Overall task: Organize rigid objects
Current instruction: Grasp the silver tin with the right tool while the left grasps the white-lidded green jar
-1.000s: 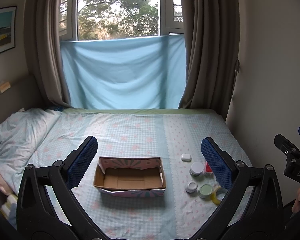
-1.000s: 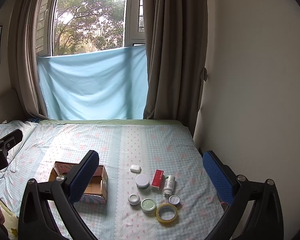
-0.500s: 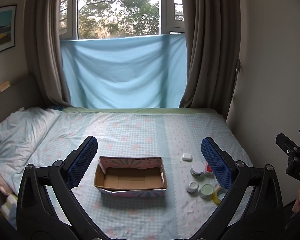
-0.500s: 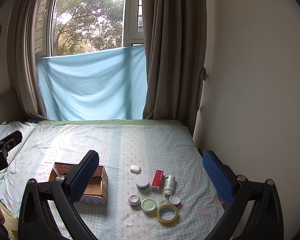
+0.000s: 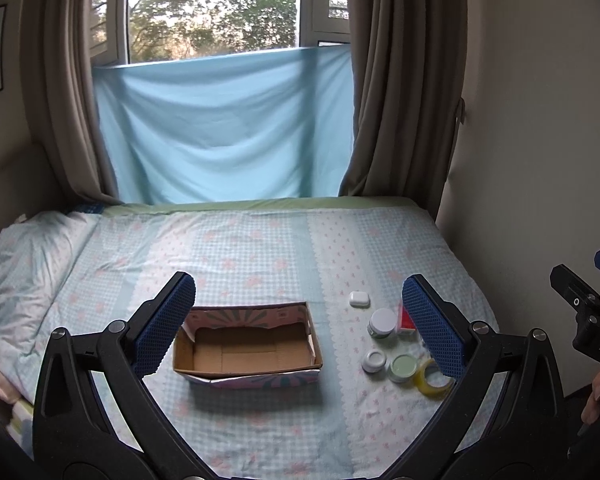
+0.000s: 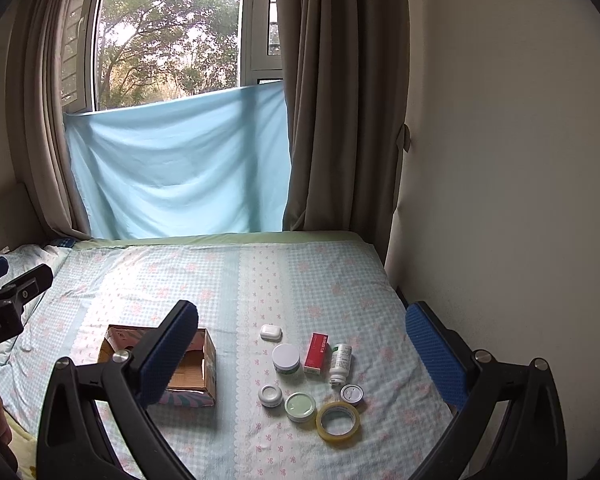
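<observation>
Cardboard box (image 5: 247,349) long axis left-right, mouth upward; both grippers' fingers (image 6: 434,354) wide apart, empty.

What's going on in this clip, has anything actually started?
Not yet. A person holds the left gripper and right gripper open above the bed, gripping nothing. The open cardboard box looks empty. Beside it on the bedspread lie the white earbud case, red carton, white bottle, several small jars and a tape roll.
</observation>
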`<state>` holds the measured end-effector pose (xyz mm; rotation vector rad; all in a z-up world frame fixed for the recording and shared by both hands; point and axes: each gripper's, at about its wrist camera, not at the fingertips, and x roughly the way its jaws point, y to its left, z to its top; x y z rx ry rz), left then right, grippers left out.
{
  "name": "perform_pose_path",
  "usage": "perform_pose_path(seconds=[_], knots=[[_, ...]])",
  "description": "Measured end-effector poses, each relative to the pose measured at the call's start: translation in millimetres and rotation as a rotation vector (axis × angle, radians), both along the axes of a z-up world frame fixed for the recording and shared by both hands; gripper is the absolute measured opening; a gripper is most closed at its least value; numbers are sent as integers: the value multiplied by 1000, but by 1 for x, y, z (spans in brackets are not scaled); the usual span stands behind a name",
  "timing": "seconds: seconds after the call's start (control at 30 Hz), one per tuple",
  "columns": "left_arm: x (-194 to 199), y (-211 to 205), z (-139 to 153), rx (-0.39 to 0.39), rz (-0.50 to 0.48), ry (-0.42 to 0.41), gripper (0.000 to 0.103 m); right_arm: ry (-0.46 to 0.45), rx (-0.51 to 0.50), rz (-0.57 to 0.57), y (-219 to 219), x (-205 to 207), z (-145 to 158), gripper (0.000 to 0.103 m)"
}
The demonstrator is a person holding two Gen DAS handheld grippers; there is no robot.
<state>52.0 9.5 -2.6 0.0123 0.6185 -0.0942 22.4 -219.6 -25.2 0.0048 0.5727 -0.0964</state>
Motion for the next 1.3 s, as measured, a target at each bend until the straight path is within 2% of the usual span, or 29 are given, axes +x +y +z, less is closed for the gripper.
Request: perform_pose_path(seconds=[0.13,0.33,0.5,0.6,0.83,1.1,1.23,1.3], knots=[[27,-21,-21,4,-102,66,102,54,-6,-62,-8,7,-12,103],[78,-67,-63,-7,-191,195,102,157,62,-147,-45,24,-41,103],[125,-113,-115,28,-258,336,102,247,104,-224,-81,52,-82,103],[154,-141,-154,84,-299,413,102,308,157,-262,-107,71,-111,103],[220,-195,-260,186,-358,606,102,497,217,-304,-152,126,-202,103],[267,-237,-381,328,-440,774,102,699,294,-341,-169,176,-315,103],[279,-252,-429,376,-469,837,102,803,325,-377,-173,191,-370,103],[282,-257,-445,404,-483,852,102,850,342,-398,-174,198,-396,97]])
